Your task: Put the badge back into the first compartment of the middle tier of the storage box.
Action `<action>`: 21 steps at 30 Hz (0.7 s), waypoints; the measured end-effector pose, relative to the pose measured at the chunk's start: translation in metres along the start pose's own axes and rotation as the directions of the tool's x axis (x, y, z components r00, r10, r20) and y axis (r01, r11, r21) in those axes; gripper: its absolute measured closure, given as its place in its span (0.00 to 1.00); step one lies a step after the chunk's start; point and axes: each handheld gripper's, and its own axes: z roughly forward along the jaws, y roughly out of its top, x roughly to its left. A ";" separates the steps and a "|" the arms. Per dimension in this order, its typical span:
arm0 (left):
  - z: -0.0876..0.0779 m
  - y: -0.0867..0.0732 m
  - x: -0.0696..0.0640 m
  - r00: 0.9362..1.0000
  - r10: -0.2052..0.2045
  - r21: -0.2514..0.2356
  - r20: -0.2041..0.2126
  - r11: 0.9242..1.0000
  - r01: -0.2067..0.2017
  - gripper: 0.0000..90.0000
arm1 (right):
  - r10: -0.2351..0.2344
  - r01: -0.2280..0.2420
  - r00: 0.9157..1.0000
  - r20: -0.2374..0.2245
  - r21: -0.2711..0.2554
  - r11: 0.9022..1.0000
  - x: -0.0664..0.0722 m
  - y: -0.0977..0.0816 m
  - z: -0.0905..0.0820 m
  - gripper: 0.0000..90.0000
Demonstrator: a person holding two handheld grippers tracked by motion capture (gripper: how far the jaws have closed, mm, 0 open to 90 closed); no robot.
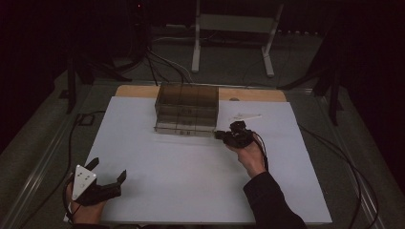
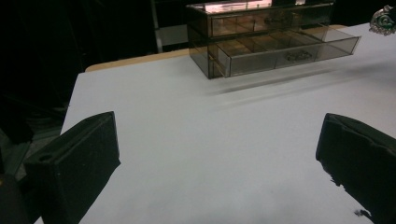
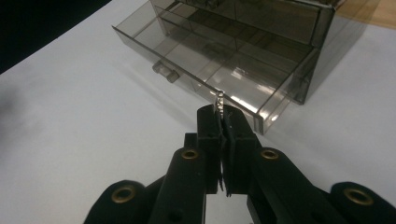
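The drawer box point(image 1: 186, 109) is smoky brown see-through plastic, its pulled-out bottom drawer point(image 3: 205, 65) the same tint, with amber showing inside. Under it lies a plain white sheet point(image 1: 191, 167), a tan wooden strip point(image 1: 253, 94) past its far edge. Both grippers are black: the left gripper point(image 1: 106, 172) wears a pale grey plate with dark dots, the right gripper point(image 3: 223, 122) has brass-coloured rivets and pinches something small and silvery point(image 3: 219, 100)

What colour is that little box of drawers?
Smoky see-through grey-brown; the drawer box shows best in the right gripper view.
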 end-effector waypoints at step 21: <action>0.001 0.000 0.001 1.000 -0.007 0.016 0.007 1.000 0.007 0.00 | 0.017 -0.018 0.999 -0.027 -0.004 1.000 0.005 0.014 0.015 0.97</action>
